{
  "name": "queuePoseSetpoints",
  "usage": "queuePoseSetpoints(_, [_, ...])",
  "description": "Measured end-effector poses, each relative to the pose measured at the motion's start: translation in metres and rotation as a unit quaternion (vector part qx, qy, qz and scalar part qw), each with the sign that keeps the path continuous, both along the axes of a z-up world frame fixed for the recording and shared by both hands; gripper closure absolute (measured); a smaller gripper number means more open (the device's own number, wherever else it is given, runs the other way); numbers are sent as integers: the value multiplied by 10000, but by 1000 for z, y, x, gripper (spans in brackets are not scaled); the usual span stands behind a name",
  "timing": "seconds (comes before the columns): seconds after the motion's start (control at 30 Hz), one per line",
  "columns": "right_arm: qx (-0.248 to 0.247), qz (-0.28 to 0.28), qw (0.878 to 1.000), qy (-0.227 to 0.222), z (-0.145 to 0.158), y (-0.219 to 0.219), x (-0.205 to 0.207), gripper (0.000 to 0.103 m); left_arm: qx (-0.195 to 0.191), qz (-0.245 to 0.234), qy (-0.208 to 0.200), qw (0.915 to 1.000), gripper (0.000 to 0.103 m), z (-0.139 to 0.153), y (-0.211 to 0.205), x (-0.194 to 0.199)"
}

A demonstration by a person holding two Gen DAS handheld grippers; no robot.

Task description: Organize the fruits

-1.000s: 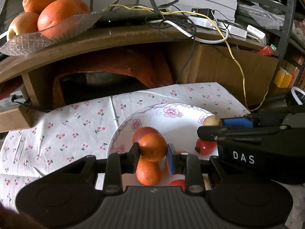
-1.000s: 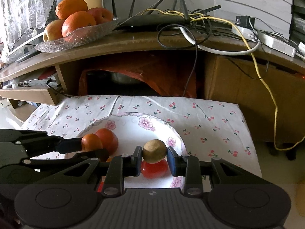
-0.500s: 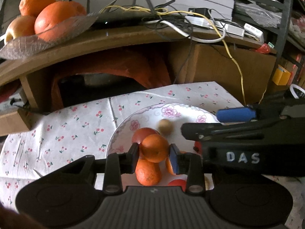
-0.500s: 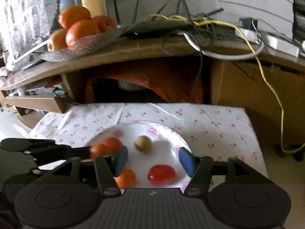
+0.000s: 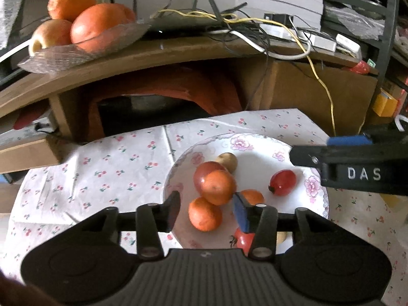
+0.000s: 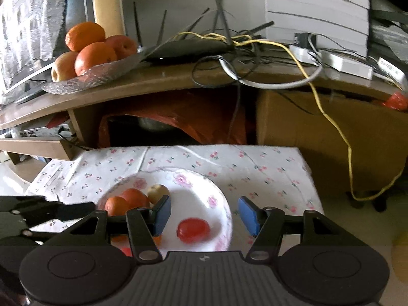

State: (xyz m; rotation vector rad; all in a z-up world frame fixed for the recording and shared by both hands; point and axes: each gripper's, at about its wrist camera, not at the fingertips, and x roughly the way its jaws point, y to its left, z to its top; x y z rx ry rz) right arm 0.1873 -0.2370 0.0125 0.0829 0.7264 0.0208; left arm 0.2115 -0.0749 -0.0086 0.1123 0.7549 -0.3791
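A white floral plate [image 5: 257, 153] on a cherry-print cloth holds several small fruits: an orange [image 5: 218, 187] resting on a red fruit, another orange [image 5: 204, 214] below it, a tan round fruit [image 5: 228, 162] and a red tomato [image 5: 283, 182]. My left gripper [image 5: 207, 210] is open just above the oranges, holding nothing. My right gripper [image 6: 204, 215] is open and empty above the plate [image 6: 221, 204], over the tomato [image 6: 193, 229]. The tan fruit [image 6: 158, 191] lies beside the oranges [image 6: 127, 201].
A glass dish [image 5: 76, 48] with large oranges and apples sits on a wooden shelf [image 5: 178, 53] behind, among tangled cables [image 5: 255, 30] and a router [image 6: 188, 48]. A cardboard box [image 6: 318, 132] stands at the right. The right gripper's body [image 5: 357, 170] crosses the plate's right side.
Both grippers opened. The left let its orange go onto the pile; the right dropped the tan fruit on the plate and drew back.
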Motion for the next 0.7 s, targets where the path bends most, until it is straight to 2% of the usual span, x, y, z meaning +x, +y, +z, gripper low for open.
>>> queuePoseSetpoints(0.1, [-4,-69,10000,22,1,0,-10,44,29,57,-88,9999,43,6,4,-9])
queuePoseSetpoints(0.17, [-4,-89,10000,25,3,1,-15,44,103,98,-163,9998,31,9,7,-16])
queuePoseSetpoints(0.27, [4,-106,9999,23,6,3,-27,44,130,172,-271,9994,24,12,12,-27])
queuePoseSetpoints(0.4, [31,-136,9999,35,11,4,-42,44,133,230,-356,9990,20,18,17,-41])
queuePoseSetpoints(0.63, [101,-166,9998,36,19,8,-72,44,150,464,-721,9962,3,33,27,-74])
queuePoseSetpoints(0.7, [120,-179,9998,14,21,9,-81,43,266,566,-831,9946,0,34,29,-83])
